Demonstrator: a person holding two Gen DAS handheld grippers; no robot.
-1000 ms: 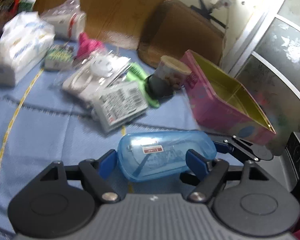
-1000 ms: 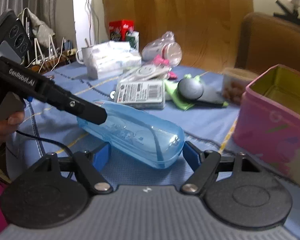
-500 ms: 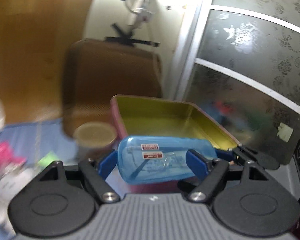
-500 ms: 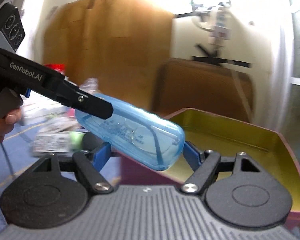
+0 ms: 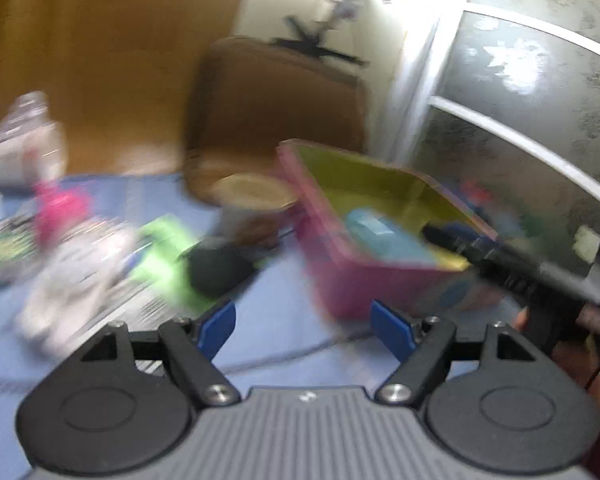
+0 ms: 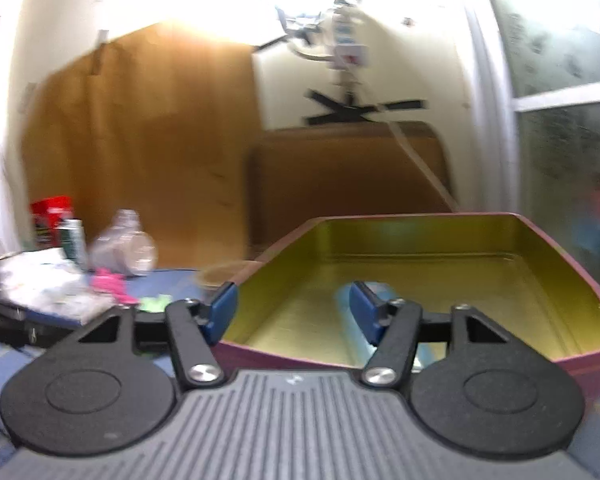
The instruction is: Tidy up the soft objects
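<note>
The translucent blue plastic case (image 5: pixel 384 236), clamped by both grippers half a second ago, now lies inside the pink tin box with a yellow interior (image 5: pixel 380 284). Left gripper (image 5: pixel 305 326) and right gripper (image 6: pixel 293 312) stand apart, empty. Blurred packets (image 5: pixel 72 264) crowd the blue tablecloth (image 5: pixel 268 344) nearby.

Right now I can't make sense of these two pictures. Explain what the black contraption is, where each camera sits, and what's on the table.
A person holds two hand-held grippers, each with a camera looking along its blue-tipped fingers. One picture comes from the left gripper, the other from the right gripper. Both are open and hold nothing. The right one hangs over a pink tin box, where a blue case lies inside. On the blue cloth sit a brown-lidded cup, a dark round object, something green and blurred white packets.
</note>
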